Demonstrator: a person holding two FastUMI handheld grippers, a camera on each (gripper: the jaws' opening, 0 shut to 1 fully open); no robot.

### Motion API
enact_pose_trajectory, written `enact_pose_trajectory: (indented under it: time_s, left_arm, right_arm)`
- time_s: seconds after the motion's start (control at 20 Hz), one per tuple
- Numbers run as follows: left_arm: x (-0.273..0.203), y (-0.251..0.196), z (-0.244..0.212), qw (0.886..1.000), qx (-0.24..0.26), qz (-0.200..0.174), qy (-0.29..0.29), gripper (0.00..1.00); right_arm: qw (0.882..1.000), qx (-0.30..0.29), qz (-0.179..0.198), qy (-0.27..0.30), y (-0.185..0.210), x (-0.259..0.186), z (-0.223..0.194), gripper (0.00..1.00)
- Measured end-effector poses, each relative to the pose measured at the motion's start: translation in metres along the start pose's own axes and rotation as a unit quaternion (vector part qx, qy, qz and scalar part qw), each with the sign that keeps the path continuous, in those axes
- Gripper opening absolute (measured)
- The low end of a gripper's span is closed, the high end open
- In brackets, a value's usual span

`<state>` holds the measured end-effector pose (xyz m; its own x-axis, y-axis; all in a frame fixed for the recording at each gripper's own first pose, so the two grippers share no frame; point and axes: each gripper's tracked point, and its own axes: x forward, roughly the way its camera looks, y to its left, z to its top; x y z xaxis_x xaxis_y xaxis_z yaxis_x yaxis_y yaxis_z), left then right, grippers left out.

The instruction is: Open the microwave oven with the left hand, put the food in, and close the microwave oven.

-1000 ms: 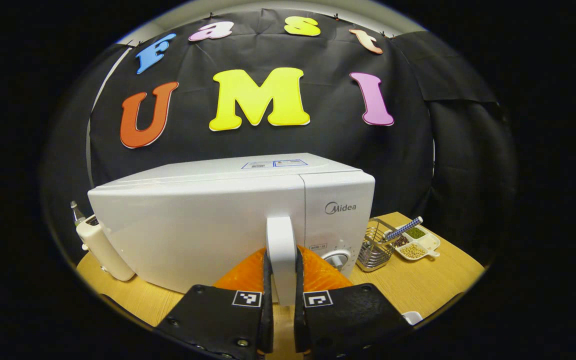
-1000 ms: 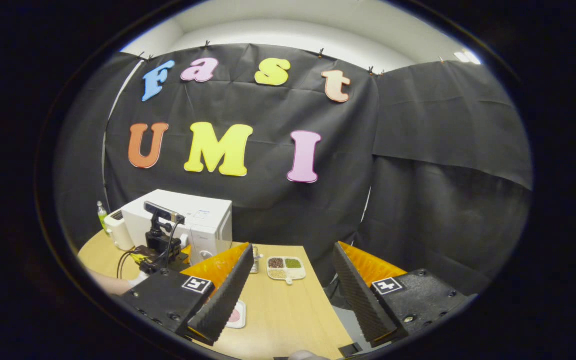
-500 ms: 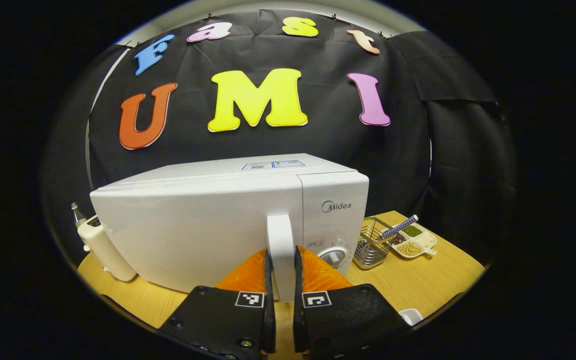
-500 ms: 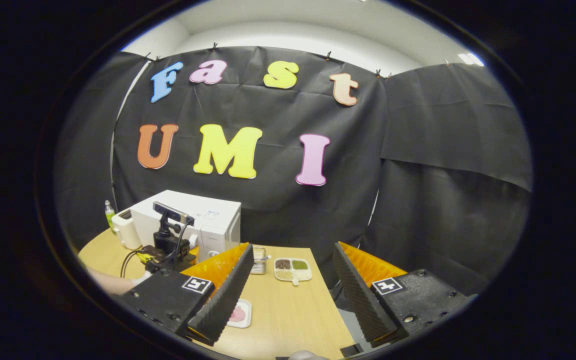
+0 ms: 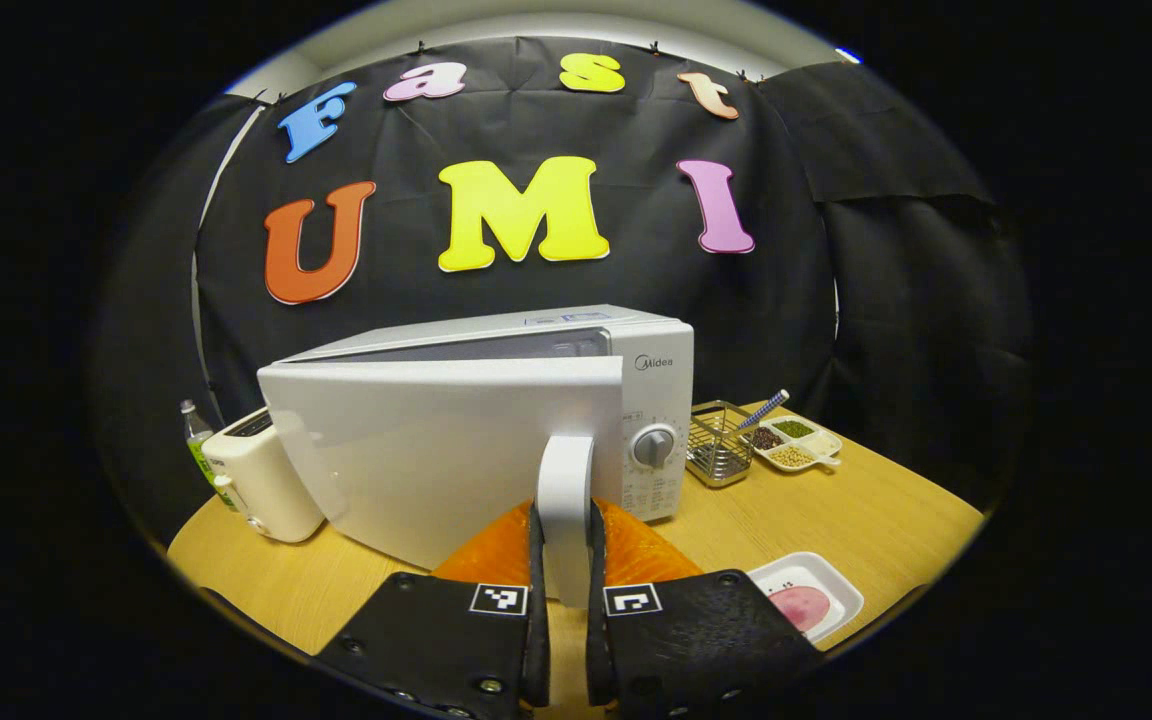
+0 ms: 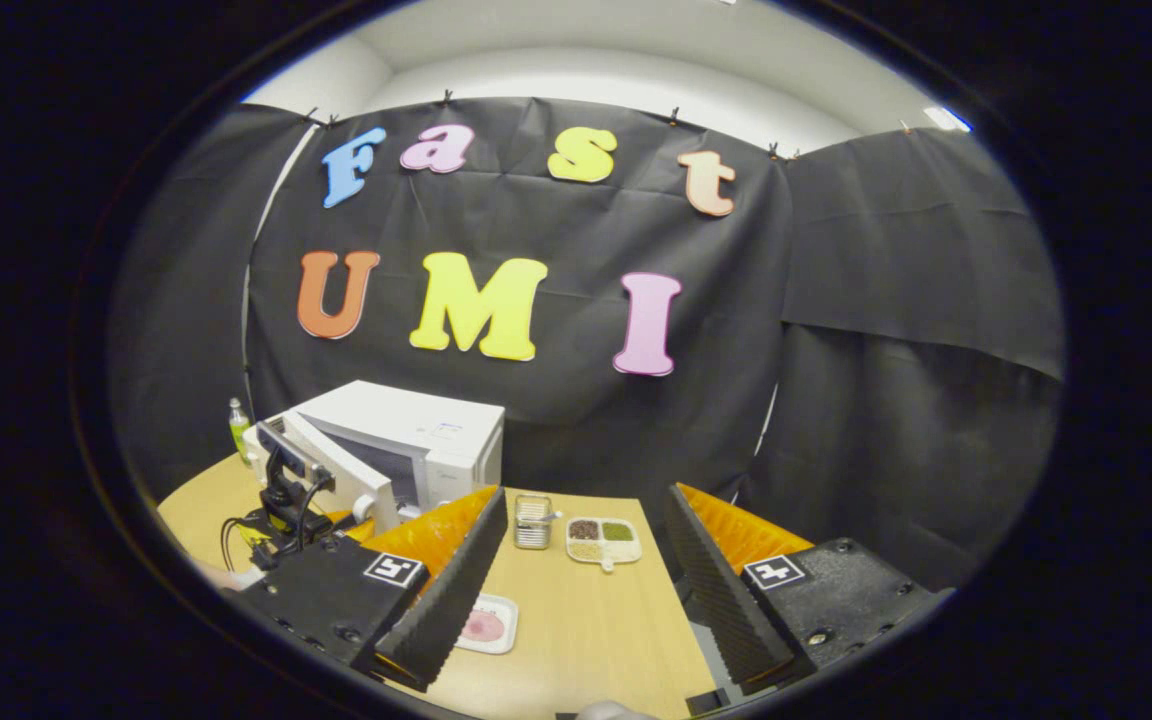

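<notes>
Wooden table (image 5: 866,515), microwave oven (image 5: 496,420), toaster (image 5: 261,487), wire basket (image 5: 718,457), divided dish (image 5: 794,443), food plate (image 5: 804,594)

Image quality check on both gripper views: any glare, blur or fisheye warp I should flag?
Left gripper view: sharp, evenly lit, no glare on the microwave door; its edges bow from fisheye warp. Right gripper view: wall top curves strongly, a bright spot at upper right, the tray of food small but legible.

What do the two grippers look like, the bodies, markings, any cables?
Left gripper: black blocky bodies, each with a white square black-patterned marker, and screws along the edges. Right gripper: the same black bodies and markers, with ridged finger faces. In the right gripper view, black cables loop off the left gripper's camera mount.
</notes>
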<state>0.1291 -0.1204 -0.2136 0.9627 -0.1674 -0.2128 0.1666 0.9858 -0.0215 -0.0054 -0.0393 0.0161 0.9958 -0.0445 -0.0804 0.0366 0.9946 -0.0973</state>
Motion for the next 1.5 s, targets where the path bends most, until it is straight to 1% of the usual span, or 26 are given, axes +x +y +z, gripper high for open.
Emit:
enact_pose_trajectory:
  time_s: [0.05, 0.15, 0.2, 0.25, 0.3, 0.35, 0.4, 0.45, 0.5, 0.55, 0.6, 0.65, 0.7, 0.75, 0.8, 0.85, 0.9, 0.95, 1.0, 1.15, 1.2, 1.25, 1.4, 1.45, 1.5]
  left_arm:
    - [-0.012, 0.006, -0.005, 1.000, -0.001, 0.005, 0.003, 0.13]
    - [-0.029, 0.017, -0.012, 1.000, -0.004, 0.018, 0.008, 0.17]
    - [-0.034, 0.022, -0.014, 1.000, 0.001, 0.027, 0.009, 0.20]
    - [-0.041, 0.032, -0.015, 0.999, 0.009, 0.039, 0.007, 0.23]
    - [-0.047, 0.037, -0.020, 0.999, 0.007, 0.043, 0.014, 0.28]
    - [-0.049, 0.042, -0.020, 0.999, 0.000, 0.044, 0.008, 0.30]
    - [-0.051, 0.046, -0.021, 0.999, -0.004, 0.045, 0.009, 0.46]
    - [-0.052, 0.054, -0.023, 0.999, -0.004, 0.049, 0.012, 0.41]
    - [-0.055, 0.061, -0.026, 0.999, -0.008, 0.050, 0.017, 0.75]
    - [-0.058, 0.065, -0.029, 0.999, -0.017, 0.047, 0.019, 0.86]
    - [-0.059, 0.065, -0.029, 0.999, -0.024, 0.042, 0.018, 0.96]
    - [-0.062, 0.067, -0.030, 0.999, -0.023, 0.042, 0.018, 0.97]
    - [-0.066, 0.070, -0.030, 0.999, -0.014, 0.045, 0.016, 0.96]
    - [-0.070, 0.073, -0.030, 0.999, -0.004, 0.048, 0.014, 0.96]
    - [-0.073, 0.077, -0.031, 0.999, 0.002, 0.051, 0.013, 0.96]
    - [-0.078, 0.082, -0.032, 0.999, 0.003, 0.052, 0.013, 0.96]
    - [-0.084, 0.086, -0.033, 0.998, 0.000, 0.054, 0.014, 0.96]
    - [-0.090, 0.091, -0.035, 0.998, -0.002, 0.057, 0.016, 0.96]
    - [-0.097, 0.098, -0.037, 0.998, -0.004, 0.062, 0.018, 0.96]
    - [-0.118, 0.121, -0.039, 0.996, 0.002, 0.083, 0.016, 0.96]
    - [-0.125, 0.131, -0.039, 0.996, 0.005, 0.092, 0.014, 0.96]
    - [-0.131, 0.140, -0.039, 0.995, 0.009, 0.101, 0.013, 0.96]
    - [-0.149, 0.167, -0.045, 0.991, 0.009, 0.129, 0.019, 0.96]
    - [-0.155, 0.174, -0.047, 0.990, 0.009, 0.136, 0.023, 0.96]
    - [-0.162, 0.180, -0.048, 0.989, 0.013, 0.143, 0.023, 0.96]
  right_arm:
    - [1.000, 0.002, 0.010, 0.000, 0.009, 0.001, 0.000, 0.97]
    - [1.000, 0.001, 0.028, 0.001, 0.024, 0.002, -0.003, 0.97]
    - [0.999, 0.000, 0.035, 0.002, 0.031, 0.002, -0.004, 1.00]
    - [0.999, 0.000, 0.043, 0.003, 0.038, 0.003, -0.006, 1.00]
    - [0.999, 0.002, 0.050, 0.004, 0.045, 0.003, -0.007, 1.00]
    - [0.998, 0.002, 0.055, 0.005, 0.052, 0.004, -0.007, 1.00]
    - [0.998, 0.003, 0.060, 0.006, 0.056, 0.004, -0.008, 1.00]
    - [0.998, 0.003, 0.063, 0.005, 0.060, 0.003, -0.009, 1.00]
    - [0.998, 0.004, 0.066, 0.005, 0.063, 0.003, -0.009, 0.96]
    - [0.998, 0.004, 0.069, 0.007, 0.068, 0.004, -0.011, 0.96]
    - [0.998, 0.004, 0.069, 0.009, 0.070, 0.005, -0.013, 1.00]
    - [0.997, 0.005, 0.070, 0.011, 0.073, 0.005, -0.015, 1.00]
    - [0.997, 0.006, 0.072, 0.014, 0.076, 0.005, -0.018, 0.96]
    - [0.997, 0.007, 0.074, 0.015, 0.079, 0.006, -0.021, 0.96]
    - [0.997, 0.008, 0.076, 0.018, 0.082, 0.005, -0.023, 1.00]
    - [0.997, 0.008, 0.078, 0.020, 0.085, 0.005, -0.026, 0.97]
    - [0.996, 0.008, 0.081, 0.022, 0.088, 0.005, -0.028, 1.00]
    - [0.996, 0.007, 0.084, 0.025, 0.091, 0.006, -0.032, 0.96]
    - [0.996, 0.006, 0.086, 0.027, 0.094, 0.007, -0.034, 1.00]
    - [0.995, 0.006, 0.097, 0.035, 0.106, 0.009, -0.042, 1.00]
    - [0.994, 0.007, 0.103, 0.037, 0.111, 0.009, -0.044, 0.97]
    - [0.993, 0.009, 0.109, 0.040, 0.116, 0.009, -0.048, 0.96]
    - [0.990, 0.014, 0.132, 0.047, 0.136, 0.010, -0.051, 0.97]
    - [0.989, 0.013, 0.138, 0.047, 0.142, 0.009, -0.051, 1.00]
    - [0.988, 0.012, 0.145, 0.048, 0.149, 0.009, -0.052, 1.00]
